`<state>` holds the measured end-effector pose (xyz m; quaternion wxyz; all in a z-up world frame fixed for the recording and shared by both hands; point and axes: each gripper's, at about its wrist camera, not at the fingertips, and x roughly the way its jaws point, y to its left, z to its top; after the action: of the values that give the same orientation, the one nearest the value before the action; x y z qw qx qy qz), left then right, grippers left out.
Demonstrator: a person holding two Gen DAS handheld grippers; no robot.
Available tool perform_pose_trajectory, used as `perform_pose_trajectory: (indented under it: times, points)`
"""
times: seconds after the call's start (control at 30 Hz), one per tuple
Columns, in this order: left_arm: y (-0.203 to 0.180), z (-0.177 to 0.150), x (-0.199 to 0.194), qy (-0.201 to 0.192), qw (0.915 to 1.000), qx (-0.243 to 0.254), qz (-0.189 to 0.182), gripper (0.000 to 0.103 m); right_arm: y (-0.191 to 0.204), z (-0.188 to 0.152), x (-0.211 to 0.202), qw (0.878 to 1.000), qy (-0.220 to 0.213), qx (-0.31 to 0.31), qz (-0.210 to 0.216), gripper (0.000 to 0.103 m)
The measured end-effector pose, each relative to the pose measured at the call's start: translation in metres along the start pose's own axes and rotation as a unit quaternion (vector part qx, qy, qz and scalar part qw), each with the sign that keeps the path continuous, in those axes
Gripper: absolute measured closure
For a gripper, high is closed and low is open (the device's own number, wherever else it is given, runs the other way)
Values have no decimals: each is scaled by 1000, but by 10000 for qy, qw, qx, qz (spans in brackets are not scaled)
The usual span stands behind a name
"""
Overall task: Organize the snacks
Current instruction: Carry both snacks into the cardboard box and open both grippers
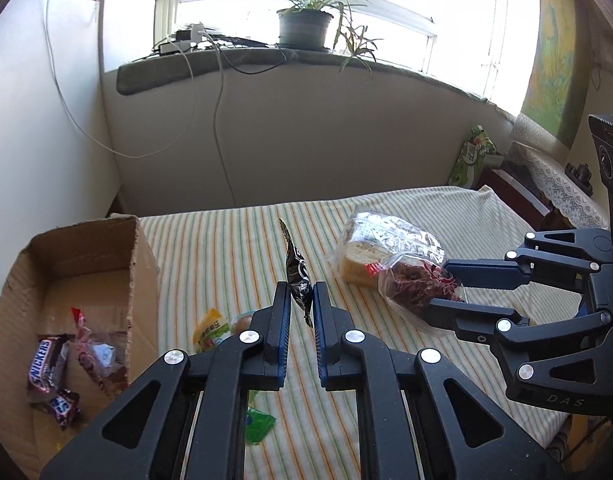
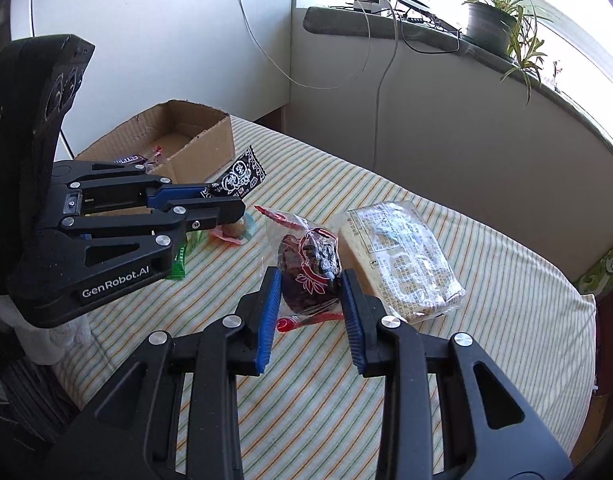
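Ahead of the jaws, beyond a striped cloth [image 1: 386, 216] on the tabletop, a pale wall [image 1: 306, 132] rises to a dark sill [image 1: 234, 62]. A window [image 1: 386, 0] above it floods the room with daylight. On the sill stand a potted plant [image 1: 304, 26] and a power strip [image 1: 178, 45], cables [image 1: 218, 120] hanging down. Left of the jaws is a white panel [image 1: 38, 120]; right, a lace-covered cabinet [image 1: 554, 184].

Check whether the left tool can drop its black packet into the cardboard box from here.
Probably yes. The left tool grips the black packet clear of the cloth, and the cardboard box sits open-topped just to its left, with nothing between.
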<state>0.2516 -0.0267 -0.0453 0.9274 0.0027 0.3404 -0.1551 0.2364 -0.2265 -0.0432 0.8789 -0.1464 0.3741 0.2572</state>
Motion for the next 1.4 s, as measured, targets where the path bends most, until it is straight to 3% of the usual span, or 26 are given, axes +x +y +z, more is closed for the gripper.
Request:
perform_pose_trajectory:
  times: [0.27,0.5,0.93,1.4]
  points:
    - [39,8,-33,-447,9980,-341,292,93,34,16,-15,9994,-174,-230,196,71]
    - [72,5,-47,-592,9947,-628,554,93,73,32,-14,9974,-254,-497,462,71]
    - [124,-4,-56,-602,9893,-993,885,93,134,48,-5,9902,-297,-921,1003,71]
    - [143,-7,-59,-534,9878,-1128,932,94,172,54,15,9824,-136,-1216,1412,71]
